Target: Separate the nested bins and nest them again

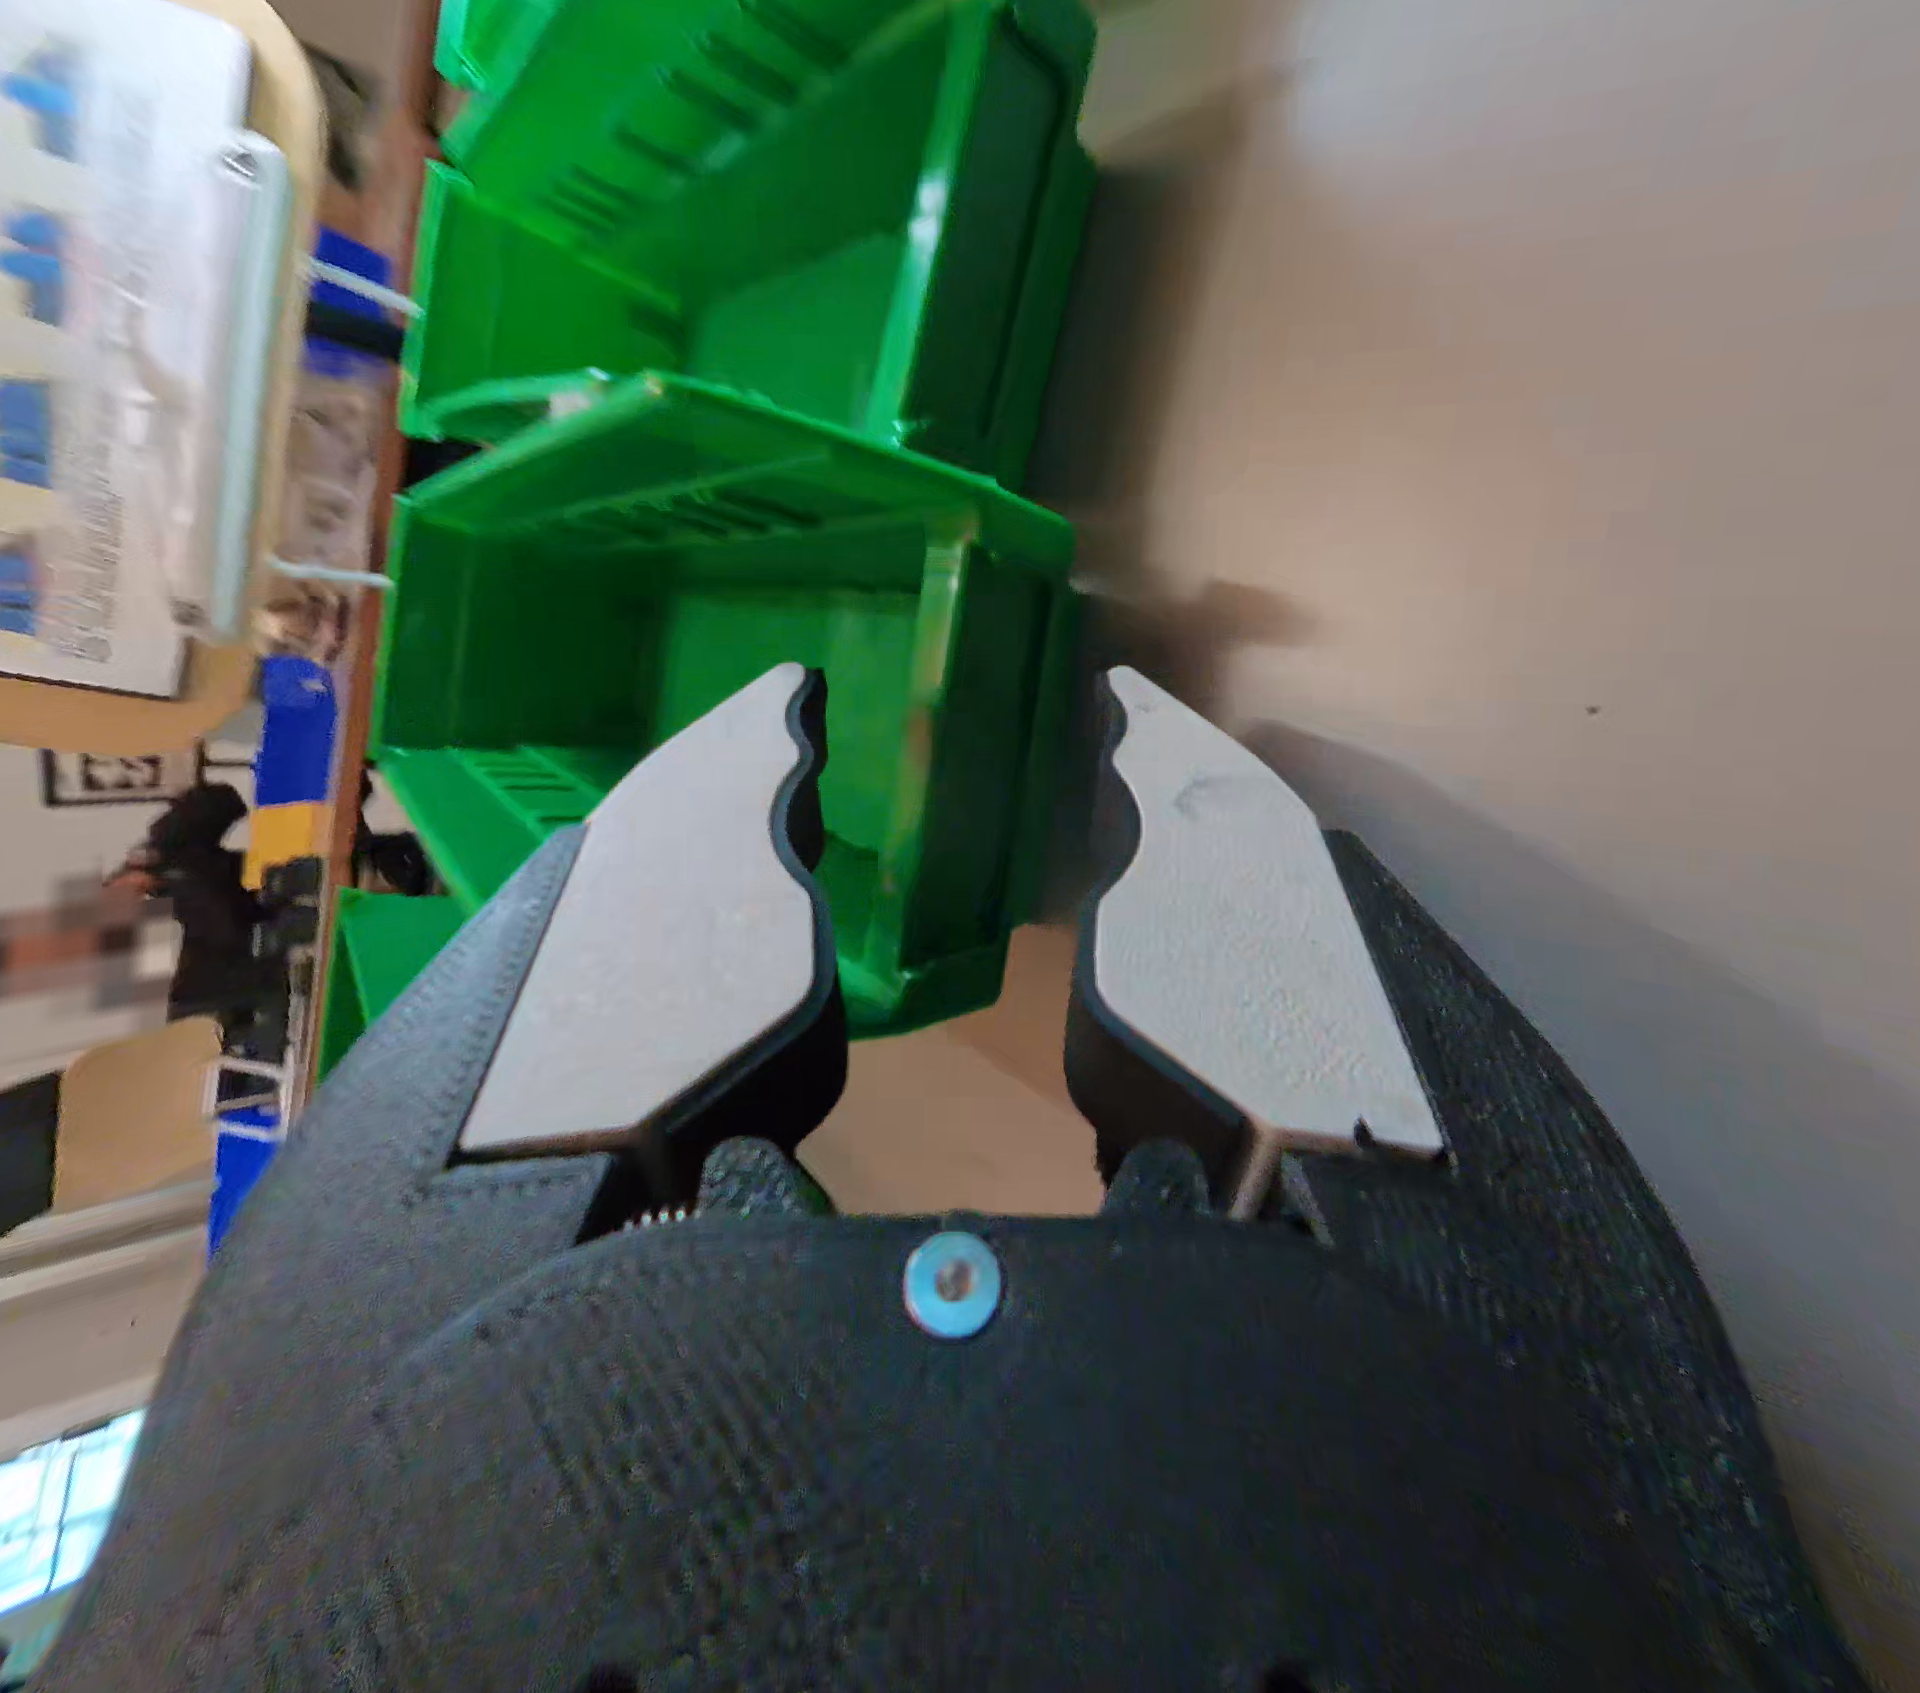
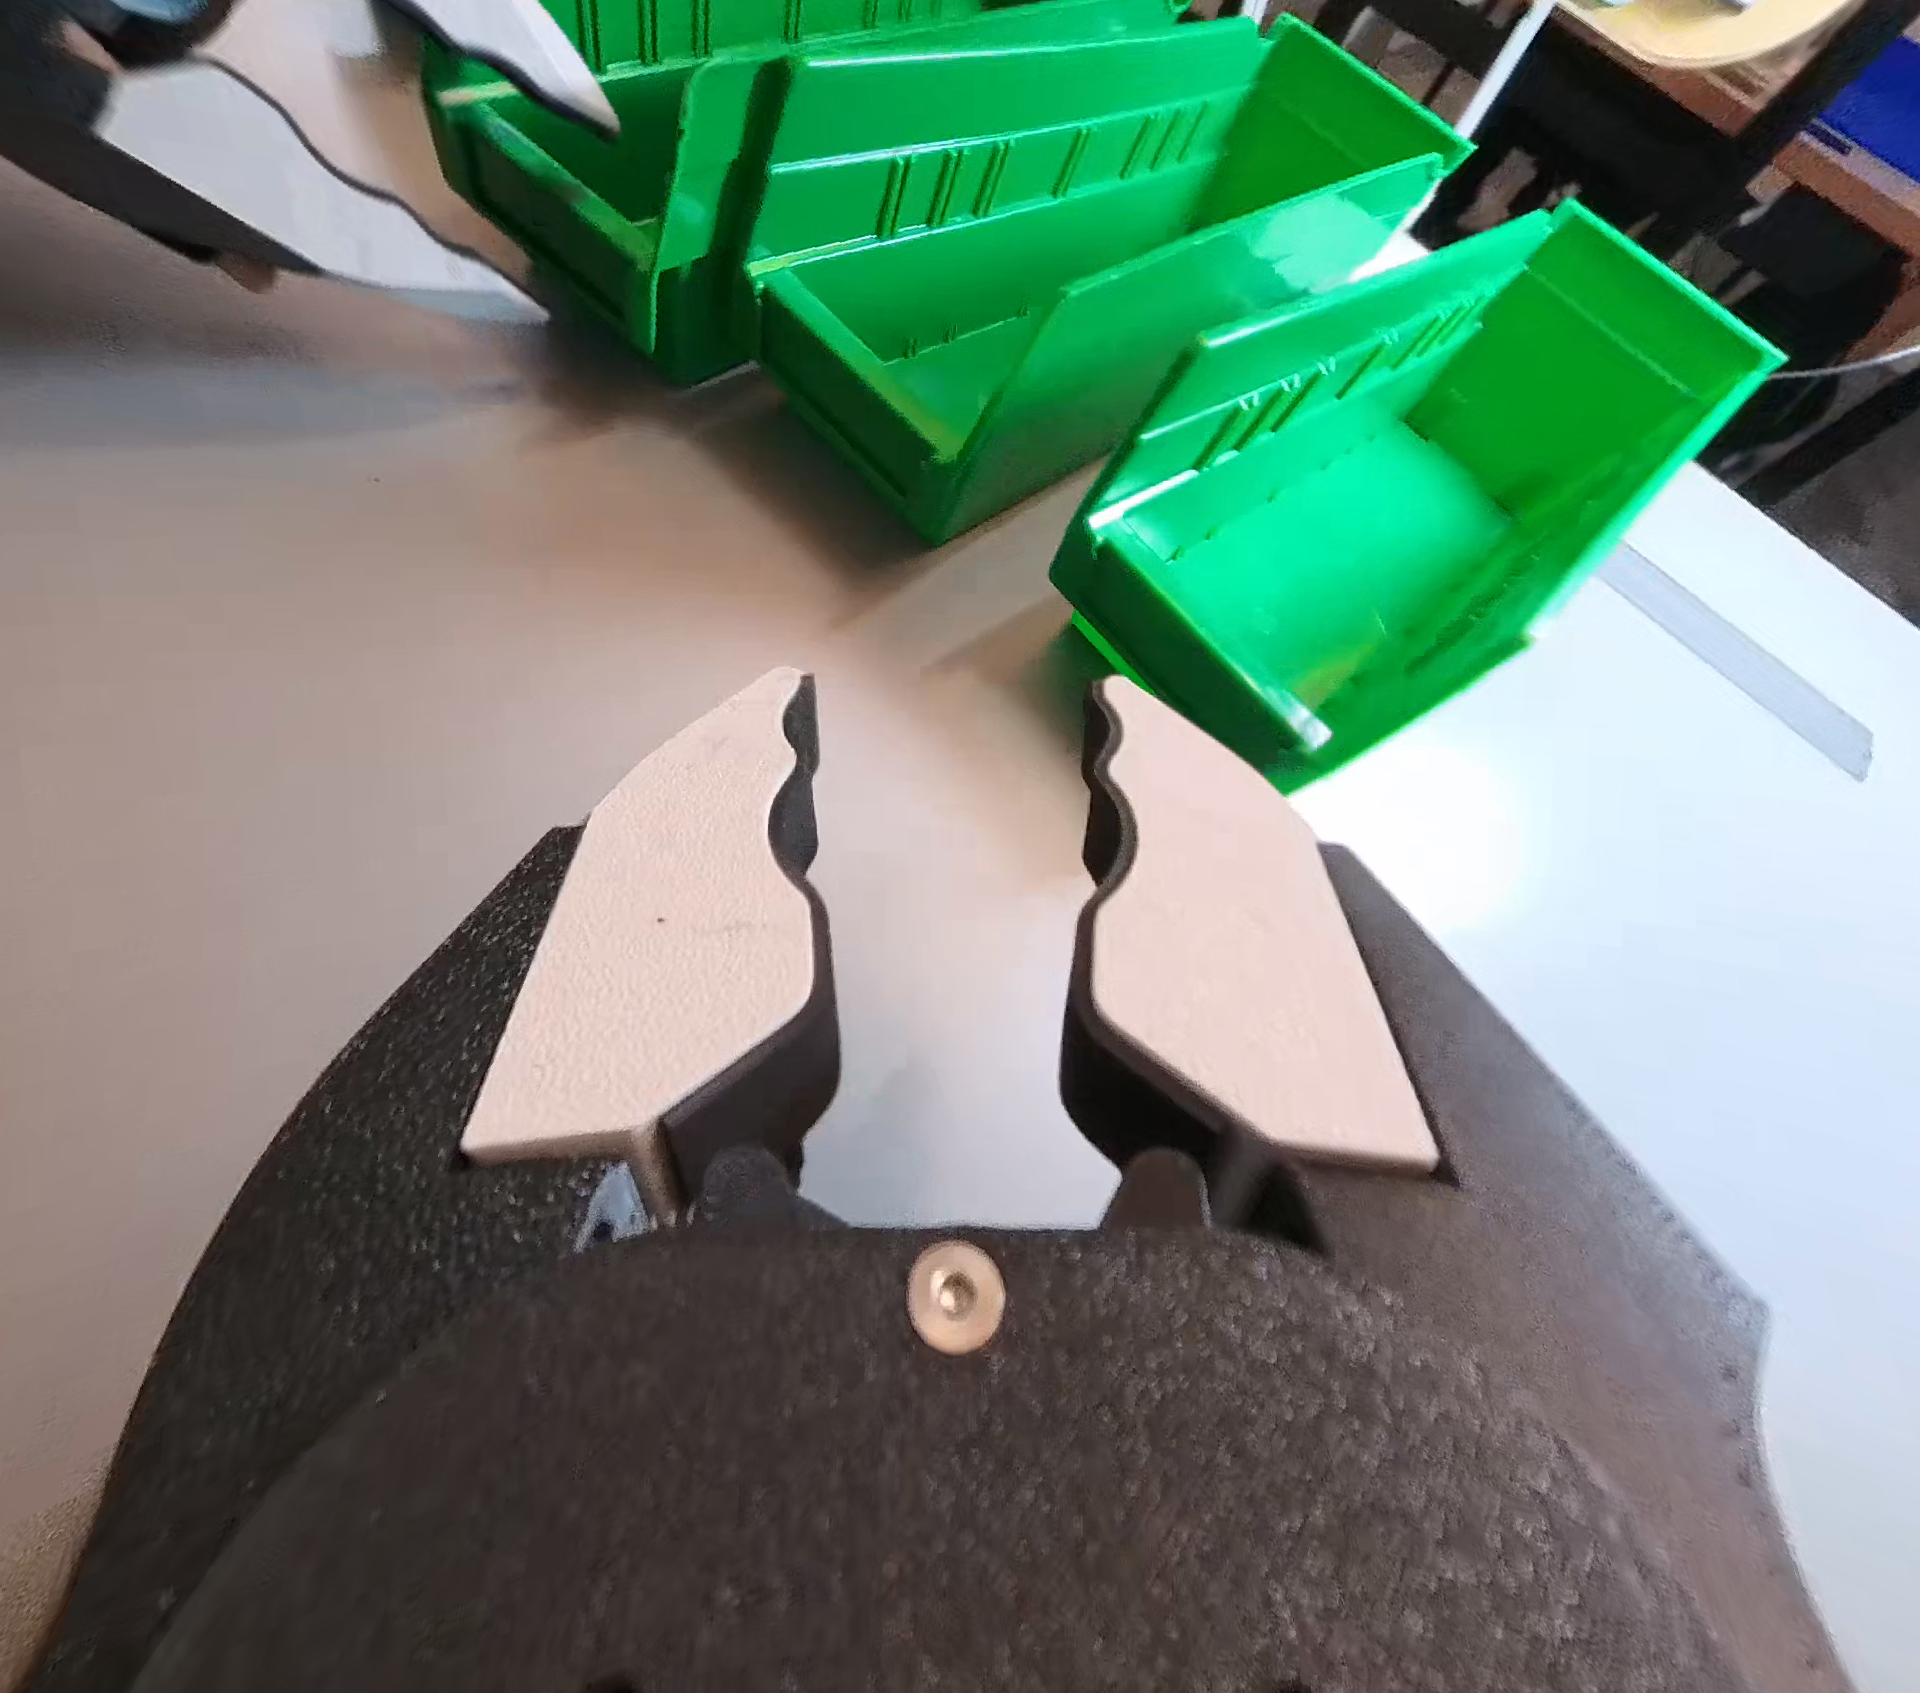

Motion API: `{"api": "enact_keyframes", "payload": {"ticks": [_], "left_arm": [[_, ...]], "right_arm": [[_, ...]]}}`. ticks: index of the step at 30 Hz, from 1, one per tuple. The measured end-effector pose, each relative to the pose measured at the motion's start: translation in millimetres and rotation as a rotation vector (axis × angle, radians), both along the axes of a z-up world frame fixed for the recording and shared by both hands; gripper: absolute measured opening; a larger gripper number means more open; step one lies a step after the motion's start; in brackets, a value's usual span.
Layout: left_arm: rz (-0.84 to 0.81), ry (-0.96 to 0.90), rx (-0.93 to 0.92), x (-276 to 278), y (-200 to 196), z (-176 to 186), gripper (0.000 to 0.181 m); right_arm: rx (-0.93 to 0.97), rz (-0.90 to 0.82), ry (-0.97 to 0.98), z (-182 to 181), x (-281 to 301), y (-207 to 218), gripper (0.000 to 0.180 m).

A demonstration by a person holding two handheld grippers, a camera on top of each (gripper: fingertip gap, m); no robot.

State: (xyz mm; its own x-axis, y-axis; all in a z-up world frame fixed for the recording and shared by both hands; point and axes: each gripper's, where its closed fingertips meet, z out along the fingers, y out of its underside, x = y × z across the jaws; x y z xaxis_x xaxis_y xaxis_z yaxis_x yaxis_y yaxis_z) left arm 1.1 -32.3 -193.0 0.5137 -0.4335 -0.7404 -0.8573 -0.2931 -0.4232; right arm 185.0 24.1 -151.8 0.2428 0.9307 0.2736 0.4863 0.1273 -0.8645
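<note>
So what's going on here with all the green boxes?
A person holds two black handheld grippers over a pale grey table where several green plastic storage bins sit apart in a row. The left gripper reaches, open, at the front rim of one bin. The right gripper is open and empty above bare tabletop.

Left gripper [image 1: 961, 687]: black body with a ribbed, layered, printed-looking surface. Two pale grey fingers [image 1: 665, 947] with flat faces, each edged on its inner side by a wavy black pad. One round, bluish-silver washer with a socket screw [image 1: 952, 1284] sits centred on the body below the fingers.

Right gripper [image 2: 948, 687]: same pattern, but the black body shows a coarser, pebbled grain. Grey fingers [image 2: 1236, 968] match, lightly scuffed. Its centre screw [image 2: 956, 1296] is a dull, brassy silver.
</note>
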Motion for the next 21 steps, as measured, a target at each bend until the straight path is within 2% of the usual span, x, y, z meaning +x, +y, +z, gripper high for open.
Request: {"api": "enact_keyframes", "payload": {"ticks": [2,5,12,21], "left_arm": [[0.038,0.022,-0.081,-9,4,-15,0.047],[0.072,0.081,-0.082,-28,7,-22,0.035],[0.117,0.004,-0.097,-54,3,-18,0.035],[0.109,0.043,-0.082,-66,13,-19,0.035]], "right_arm": [[-0.005,-0.006,0.028,-1,5,2,0.049],[-0.010,-0.006,0.059,-4,7,4,0.048],[-0.014,0.012,0.095,-7,-1,5,0.047],[-0.020,0.004,0.112,-8,-2,6,0.045]]}}
